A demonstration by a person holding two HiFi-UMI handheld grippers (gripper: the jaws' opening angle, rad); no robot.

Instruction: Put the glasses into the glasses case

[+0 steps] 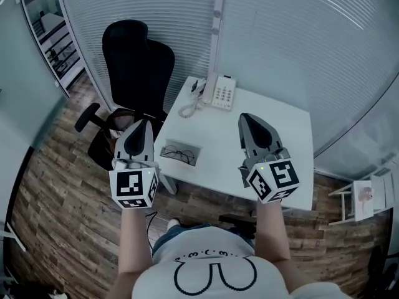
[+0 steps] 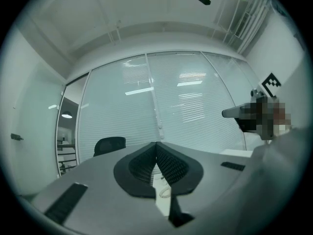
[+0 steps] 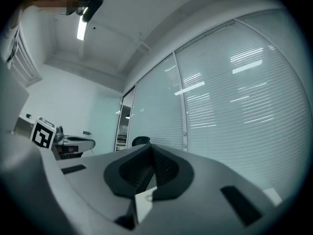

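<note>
Dark-framed glasses (image 1: 177, 154) lie on a flat grey case (image 1: 194, 149) near the left front edge of the white table (image 1: 274, 142). Whether they rest inside it or on top I cannot tell. My left gripper (image 1: 144, 125) hangs in the air just left of the table edge, short of the glasses, and its pads meet with nothing between them. My right gripper (image 1: 244, 118) is raised over the middle of the table, also shut and empty. Both gripper views look level at the blinds; the left gripper (image 2: 156, 146) and right gripper (image 3: 150, 148) show closed jaws there.
A white desk phone (image 1: 221, 92) with a coiled cord (image 1: 187, 109) stands at the table's back left. A black office chair (image 1: 134, 61) sits to the left of the table. Glass walls with blinds (image 1: 299, 36) run behind. Wooden floor (image 1: 56, 185) lies below.
</note>
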